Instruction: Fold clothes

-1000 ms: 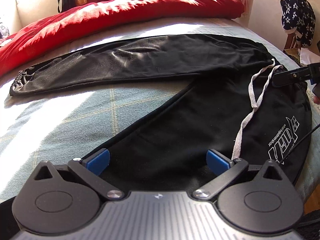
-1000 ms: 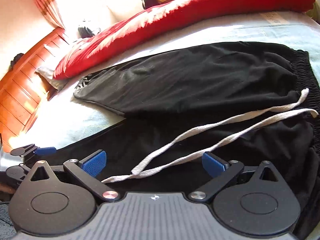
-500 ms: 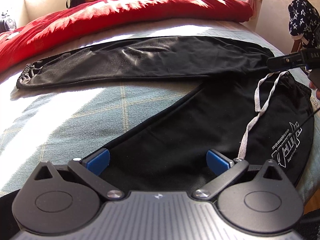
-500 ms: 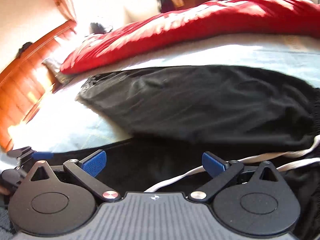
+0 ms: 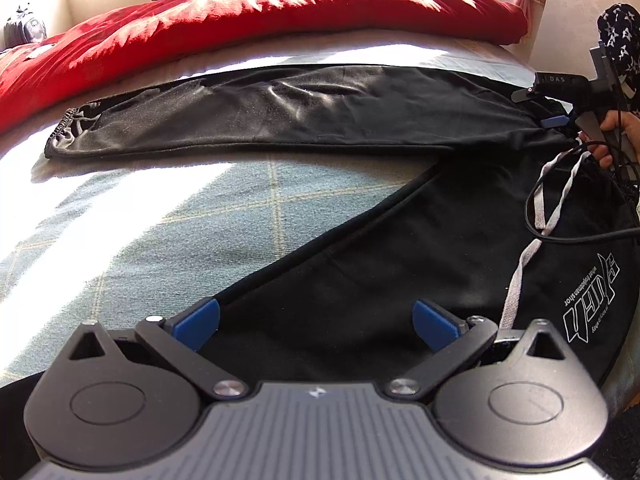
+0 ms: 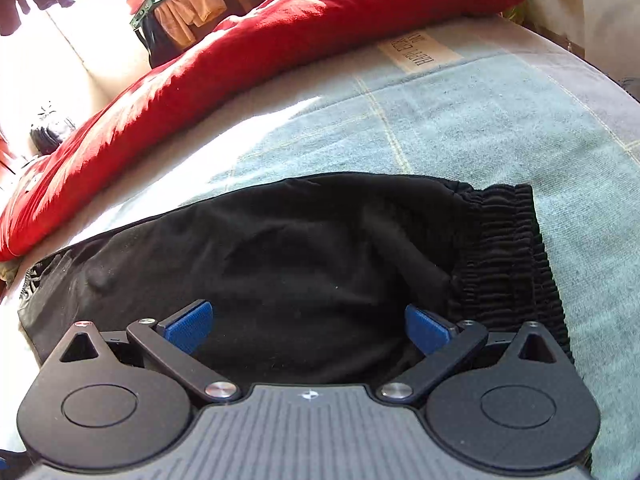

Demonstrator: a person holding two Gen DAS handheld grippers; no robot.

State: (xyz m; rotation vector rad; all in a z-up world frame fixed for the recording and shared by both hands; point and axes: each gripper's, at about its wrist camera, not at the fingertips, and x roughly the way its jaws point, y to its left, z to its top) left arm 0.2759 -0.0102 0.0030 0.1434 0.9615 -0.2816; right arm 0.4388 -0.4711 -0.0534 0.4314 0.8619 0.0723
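Both claws spread wide, gripping nothing: left claw [image 5: 316,322] over black trousers' [image 5: 400,260] leg edge, right claw [image 6: 308,328] beside elastic waistband [image 6: 508,256]. Bare bed sheet [image 6: 480,128] ahead of right claw, up to red duvet [image 6: 280,40].

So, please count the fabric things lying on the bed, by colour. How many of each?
Black: 1, the sweatpants
Red: 1, the duvet
Total: 2, lying on the bed

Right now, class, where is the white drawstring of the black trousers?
In the left wrist view the white drawstring trails down the right side, over the black trousers, from the waistband beside the right gripper towards the white printed logo.
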